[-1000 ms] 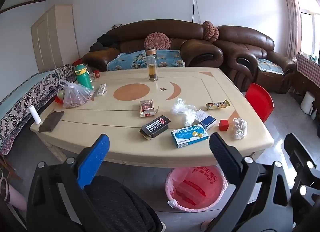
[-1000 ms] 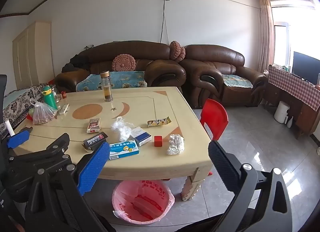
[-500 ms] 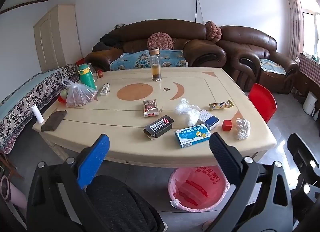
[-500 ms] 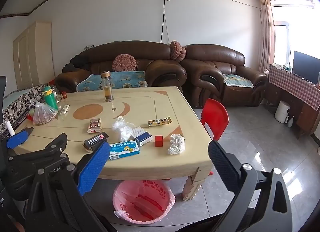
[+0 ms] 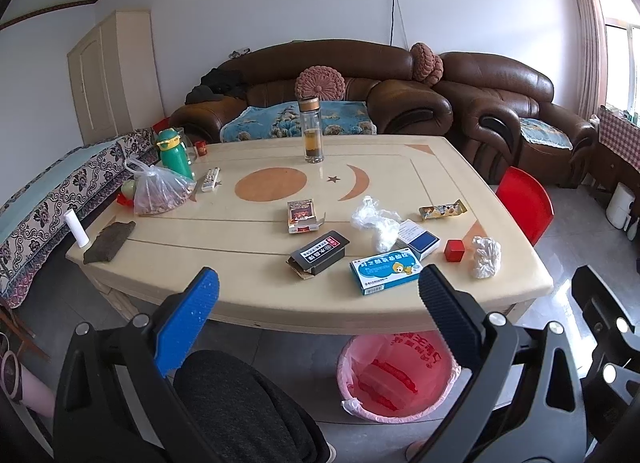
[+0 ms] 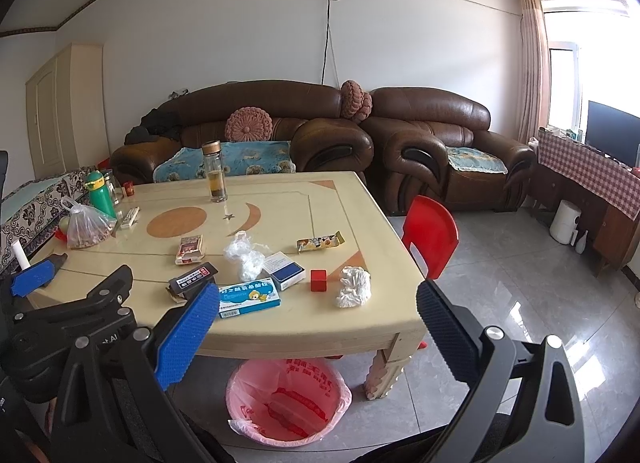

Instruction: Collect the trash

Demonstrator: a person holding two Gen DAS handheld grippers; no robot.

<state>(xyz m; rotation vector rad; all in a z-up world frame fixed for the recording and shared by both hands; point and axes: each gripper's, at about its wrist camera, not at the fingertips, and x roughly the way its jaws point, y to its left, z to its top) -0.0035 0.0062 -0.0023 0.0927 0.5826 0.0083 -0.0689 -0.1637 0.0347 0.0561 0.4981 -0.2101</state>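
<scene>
**A:** So where's this at? Looks to me like nothing's been picked up yet. Both grippers hang back from the table (image 5: pixel 248 259) edge, the left gripper (image 5: pixel 316 303) and the right gripper (image 6: pixel 316 315) both spread wide with nothing between the fingers.

**B:** Yeah, I'd call it the approach step. The trash sits in a cluster near the front right of the table: a crumpled white tissue (image 6: pixel 353 286) by the edge, a clear plastic wrap ball (image 6: pixel 244 257) further in, a snack wrapper (image 6: pixel 320 242) behind those, plus an opened black box (image 5: pixel 319 253) and a blue box (image 5: pixel 386 272). Can't tell if the boxes are empty, so I wouldn't swear they count as trash.

**A:** And the bin?

**B:** The pink-lined trash bin (image 6: pixel 288 401) is on the floor right under the front edge, almost below the blue box. Short carry.

**A:** Next move then?

**B:** My guess: reach in over the edge for 1 of the near pieces, probably the tissue with the right gripper. It's soft, so close down low over the bulk or it'll slip. Watch the little red cube (image 6: pixel 319 280) just beside it.
</scene>
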